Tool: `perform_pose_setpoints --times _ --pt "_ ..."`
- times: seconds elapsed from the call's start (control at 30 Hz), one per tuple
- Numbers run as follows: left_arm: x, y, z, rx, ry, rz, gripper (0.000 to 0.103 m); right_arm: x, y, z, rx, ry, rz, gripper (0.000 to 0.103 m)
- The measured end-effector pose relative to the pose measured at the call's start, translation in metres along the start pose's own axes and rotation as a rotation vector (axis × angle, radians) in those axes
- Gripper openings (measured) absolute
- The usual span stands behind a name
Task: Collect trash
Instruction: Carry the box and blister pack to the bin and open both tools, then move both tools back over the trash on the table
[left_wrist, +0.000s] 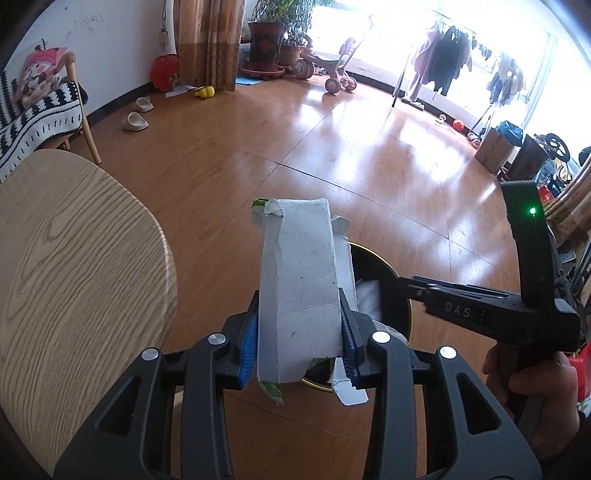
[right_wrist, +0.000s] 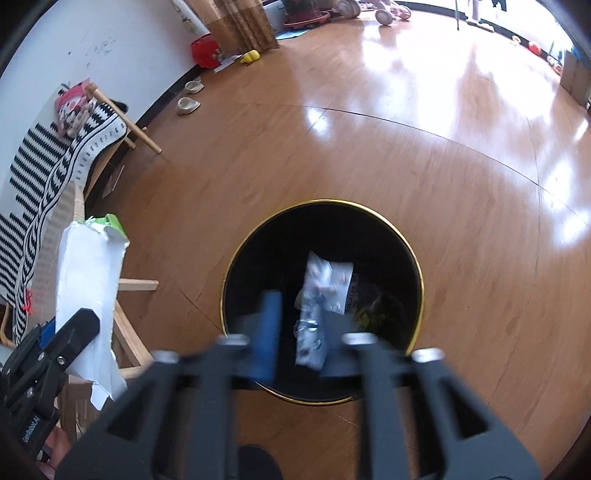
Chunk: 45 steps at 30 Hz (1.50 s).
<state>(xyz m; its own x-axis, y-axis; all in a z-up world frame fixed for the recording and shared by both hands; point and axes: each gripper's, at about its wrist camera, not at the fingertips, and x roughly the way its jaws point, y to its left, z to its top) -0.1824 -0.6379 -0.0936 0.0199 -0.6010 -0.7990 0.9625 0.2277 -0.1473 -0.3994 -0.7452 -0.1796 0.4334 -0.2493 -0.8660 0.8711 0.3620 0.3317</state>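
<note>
While the left claw (left_wrist: 300, 332) clamps a torn white carton (left_wrist: 303, 280) between its blue pads (left_wrist: 249, 343), the right claw (right_wrist: 301, 345) stands with its jaws apart directly above the bin (right_wrist: 415, 258), nothing pressed between them. The bin is round and black with a gold rim, and it stands on the wooden floor (right_wrist: 424, 155). A crumpled white-and-silver wrapper (right_wrist: 321, 295) shows between the spread right fingers, blurred, over the dark inside of the bin; whether it is already lying at the bottom cannot be told. More scraps lie inside the bin beside it, too dark to name. The carton is held upright and tilted slightly away from the camera, its ragged top edge showing a bit of green; seen from the right wrist, it sits left of the bin, outside its rim. A pale wooden chair seat (left_wrist: 81, 280) lies further left of the bin, beyond the carton. A hand (left_wrist: 532, 391) grips the handle of the right claw on the bin's right side in the left wrist view.
</note>
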Motion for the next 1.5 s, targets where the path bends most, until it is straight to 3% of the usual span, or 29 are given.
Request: perform_pose_setpoints --times 0.03,0.07,0.47,0.53,0.57,0.6,0.9,1.07,1.23,1.5 --pt "0.002 -0.001 0.000 0.000 0.003 -0.002 0.036 -0.001 -0.003 0.000 0.011 -0.014 -0.009 0.079" --pt "0.003 -0.002 0.001 0.001 0.004 -0.004 0.036 -0.004 -0.007 0.002 0.022 -0.035 -0.017 0.081" --pt "0.022 -0.007 0.004 0.004 0.034 -0.069 0.037 -0.018 -0.040 0.002 0.122 -0.105 -0.051 0.081" --pt "0.025 -0.008 0.005 -0.010 0.036 -0.080 0.051 -0.020 -0.044 0.001 0.138 -0.115 -0.048 0.081" --pt "0.024 -0.008 0.005 -0.014 0.029 -0.077 0.072 -0.020 -0.047 0.001 0.145 -0.118 -0.043 0.081" --pt "0.021 -0.008 0.006 -0.019 0.004 -0.071 0.076 -0.021 -0.049 0.000 0.153 -0.121 -0.040 0.081" --pt "0.013 -0.010 0.006 -0.030 -0.007 -0.057 0.079 -0.021 -0.046 -0.001 0.132 -0.123 -0.036 0.083" --pt "-0.013 0.002 0.006 -0.047 -0.043 0.012 0.091 -0.025 -0.017 -0.004 0.066 -0.123 -0.025 0.085" --pt "-0.047 0.034 0.003 -0.112 -0.064 0.081 0.093 -0.038 0.025 -0.006 0.023 -0.146 -0.006 0.087" --pt "-0.132 0.126 -0.027 -0.253 -0.093 0.266 0.094 -0.052 0.158 -0.025 -0.179 -0.131 0.113 0.088"
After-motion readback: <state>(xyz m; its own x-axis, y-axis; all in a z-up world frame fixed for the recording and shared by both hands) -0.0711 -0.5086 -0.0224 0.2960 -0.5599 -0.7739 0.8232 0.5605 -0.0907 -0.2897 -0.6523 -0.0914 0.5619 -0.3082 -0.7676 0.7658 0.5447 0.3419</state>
